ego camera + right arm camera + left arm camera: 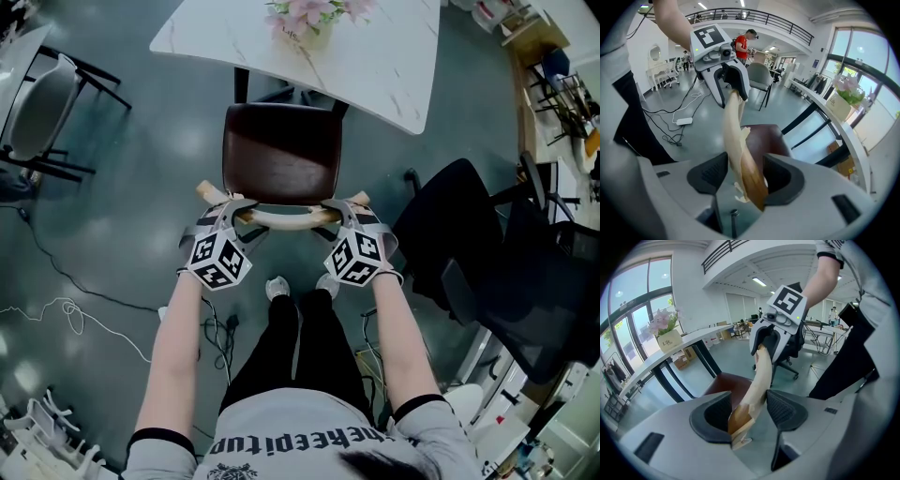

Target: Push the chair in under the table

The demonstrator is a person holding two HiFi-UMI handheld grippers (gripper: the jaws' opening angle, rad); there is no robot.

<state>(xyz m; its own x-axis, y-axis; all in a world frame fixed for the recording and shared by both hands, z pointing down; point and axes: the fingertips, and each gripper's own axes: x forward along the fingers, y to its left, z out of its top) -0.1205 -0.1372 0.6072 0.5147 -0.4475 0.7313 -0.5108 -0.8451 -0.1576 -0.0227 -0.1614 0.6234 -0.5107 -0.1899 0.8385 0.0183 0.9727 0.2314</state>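
Left gripper [749,411]: fingers clamped on the left end of the curved pale wooden backrest rail [759,380], with the rail end sitting between the pads. Right gripper [745,176]: same, shut on the rail's right end. I hold one end each, so a push should go in square and the chair shouldn't swing.

In the head view the left gripper [228,211] and right gripper [349,211] sit at the two tips of the rail [286,221], and I stand right behind it. The dark brown padded chair seat [281,150] is mostly out on the floor. Only its far edge meets the edge of the white marble-look table top [394,66], so the push-in is not yet done, I judge.

In the way: a black table leg [241,84] is just beside the seat's far left corner. The seat has to pass inside it, so that's the risk.

Around: a pink flower pot [305,19] on the table, a black office chair [469,234] near on my right and apart from the seat, a grey shell chair [37,112] far left, and loose floor cables [66,309] on the left, off the path.
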